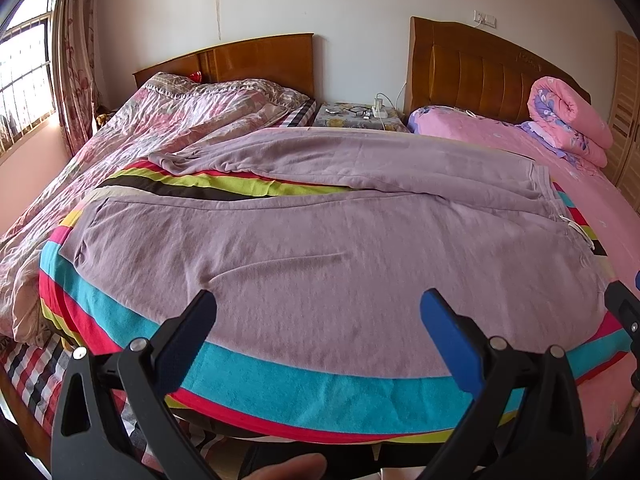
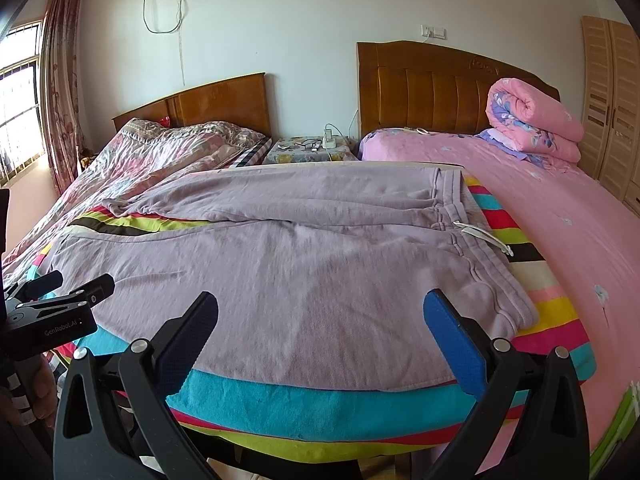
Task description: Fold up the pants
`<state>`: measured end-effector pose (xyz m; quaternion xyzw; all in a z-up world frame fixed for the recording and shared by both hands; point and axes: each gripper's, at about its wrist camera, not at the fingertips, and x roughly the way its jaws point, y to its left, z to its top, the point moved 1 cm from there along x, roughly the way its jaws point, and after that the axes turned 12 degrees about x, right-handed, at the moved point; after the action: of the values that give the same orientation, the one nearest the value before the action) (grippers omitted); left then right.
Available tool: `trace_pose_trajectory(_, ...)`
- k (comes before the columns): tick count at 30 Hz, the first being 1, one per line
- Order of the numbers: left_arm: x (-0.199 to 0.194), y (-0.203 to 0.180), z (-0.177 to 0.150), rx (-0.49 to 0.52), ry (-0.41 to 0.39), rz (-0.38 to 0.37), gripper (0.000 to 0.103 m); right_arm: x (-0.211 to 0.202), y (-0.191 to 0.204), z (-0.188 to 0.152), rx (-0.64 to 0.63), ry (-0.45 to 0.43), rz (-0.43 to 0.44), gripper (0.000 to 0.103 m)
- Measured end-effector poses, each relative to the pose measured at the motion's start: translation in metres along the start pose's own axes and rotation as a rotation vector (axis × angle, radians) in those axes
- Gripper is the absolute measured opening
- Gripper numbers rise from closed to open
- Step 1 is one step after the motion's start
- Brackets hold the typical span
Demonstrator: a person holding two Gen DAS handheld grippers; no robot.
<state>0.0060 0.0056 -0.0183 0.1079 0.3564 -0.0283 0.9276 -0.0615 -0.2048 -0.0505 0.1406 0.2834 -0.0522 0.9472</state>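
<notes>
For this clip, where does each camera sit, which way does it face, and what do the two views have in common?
Left wrist: rides the left gripper, open, at the foot of the bed, facing the headboards over the pants; a fingertip shows at the bottom, the right gripper at the right edge.
Right wrist: rides the right gripper, open, nearer the waistband; the left gripper shows at left.
Shared: pants, striped blanket, nightstand.

Mauve sweatpants lie spread flat and unfolded on a striped blanket, waistband with white drawstring to the right, both legs stretching left, slightly wrinkled.
</notes>
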Motion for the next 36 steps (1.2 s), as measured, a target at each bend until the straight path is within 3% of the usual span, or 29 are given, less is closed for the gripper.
trace_pose_trajectory(17,0.004,-0.004,-0.004,0.016,0.004,0.004,0.102,0.005,0.003,-0.001,-0.036,0.011,0.010,0.099)
trace_pose_trajectory(26,0.033,-0.001,0.011,0.032,0.034,-0.020,0.102,0.046,0.006,0.028,-0.101,0.039,0.037,0.099)
trace_pose_trajectory(33,0.085,0.019,0.053,-0.044,0.116,-0.141,0.102,0.117,-0.015,0.091,-0.092,0.079,0.165,0.099)
trace_pose_trajectory(36,0.120,0.036,0.071,-0.144,0.185,-0.348,0.102,0.156,-0.029,0.140,-0.063,0.067,0.212,0.099)
